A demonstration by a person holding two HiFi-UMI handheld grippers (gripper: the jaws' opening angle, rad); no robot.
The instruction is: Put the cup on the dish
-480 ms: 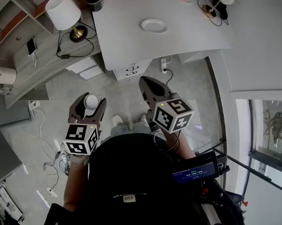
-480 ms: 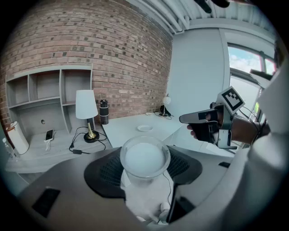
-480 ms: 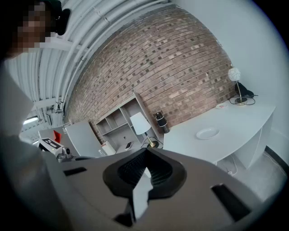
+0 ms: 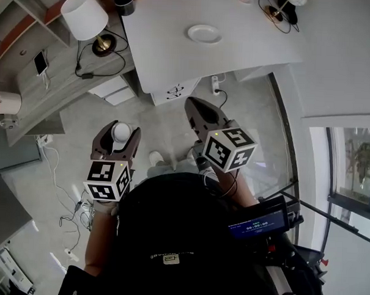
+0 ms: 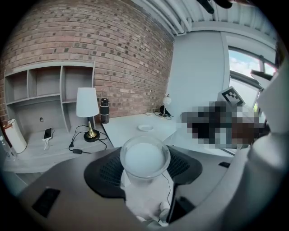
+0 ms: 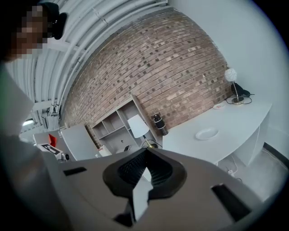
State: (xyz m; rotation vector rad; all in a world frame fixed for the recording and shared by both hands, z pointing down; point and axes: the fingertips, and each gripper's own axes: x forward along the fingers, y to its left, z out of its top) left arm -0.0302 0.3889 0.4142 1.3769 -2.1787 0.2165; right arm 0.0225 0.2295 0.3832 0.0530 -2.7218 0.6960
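White table (image 4: 164,57) carries the dish (image 4: 204,33). The left gripper (image 4: 118,135) clasps the cup (image 4: 120,131); the right gripper (image 4: 195,110) is clenched, empty.

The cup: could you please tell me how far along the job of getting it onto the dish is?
Done: the cup is picked up, clamped in the left gripper in mid-air above the floor. In hand: carrying it; the right gripper is shut and empty. Left: reach the white table, set the cup on the dish, which lies bare, and release.
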